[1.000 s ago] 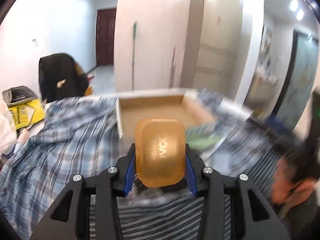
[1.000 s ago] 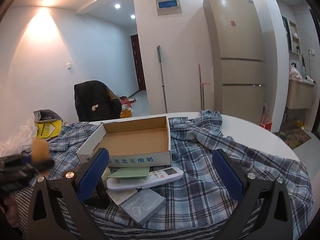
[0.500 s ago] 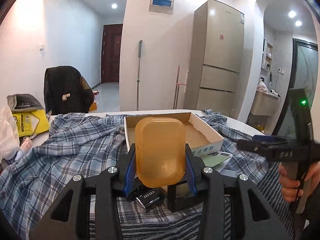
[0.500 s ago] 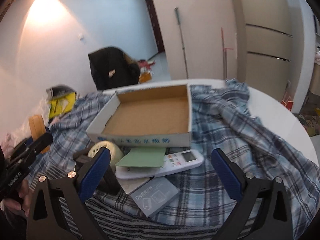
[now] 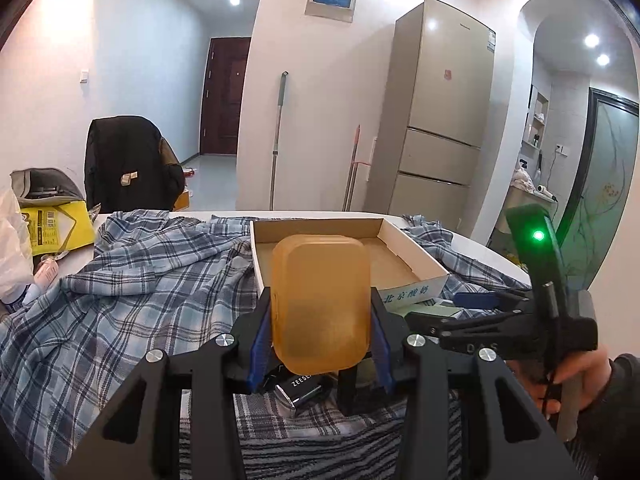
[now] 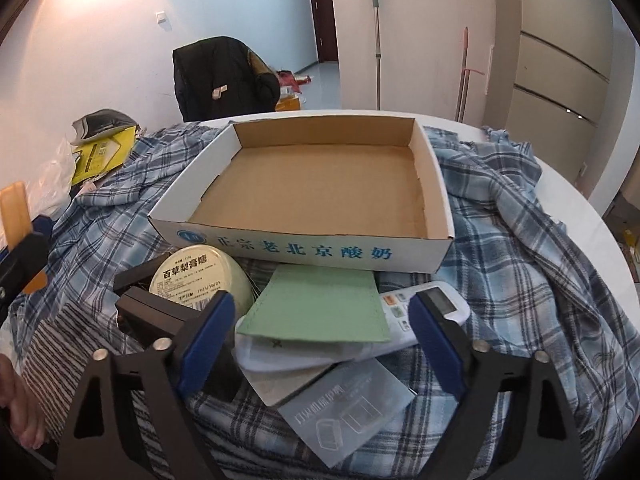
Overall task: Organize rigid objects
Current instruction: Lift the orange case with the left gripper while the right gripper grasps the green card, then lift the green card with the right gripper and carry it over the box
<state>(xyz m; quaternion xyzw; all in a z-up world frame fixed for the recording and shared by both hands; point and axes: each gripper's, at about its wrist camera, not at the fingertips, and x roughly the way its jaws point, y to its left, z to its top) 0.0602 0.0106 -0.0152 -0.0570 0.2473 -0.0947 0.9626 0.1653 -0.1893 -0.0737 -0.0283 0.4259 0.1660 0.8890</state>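
My left gripper (image 5: 320, 330) is shut on an amber translucent box (image 5: 320, 304), held upright above the checked cloth, short of the open cardboard box (image 5: 416, 258). The amber box also shows edge-on at the left of the right wrist view (image 6: 14, 216). My right gripper (image 6: 320, 330) is open, low over a pile in front of the cardboard box (image 6: 304, 250): a green card (image 6: 320, 306) on a white remote (image 6: 436, 306), a round pale tin (image 6: 196, 276), a black case (image 6: 156, 312) and a grey packet (image 6: 348, 408). The cardboard box holds nothing.
A blue checked shirt (image 5: 132, 280) covers the round white table (image 6: 576, 196). A small black ZEESEA box (image 5: 300, 386) lies under my left gripper. A yellow bag (image 5: 52, 226) and white plastic sit at the table's left edge. A chair with a black jacket (image 5: 128, 164) stands behind.
My right gripper has moved forward and down, closer to the pile of objects. My left gripper has held nearly still with the amber box after swinging earlier.
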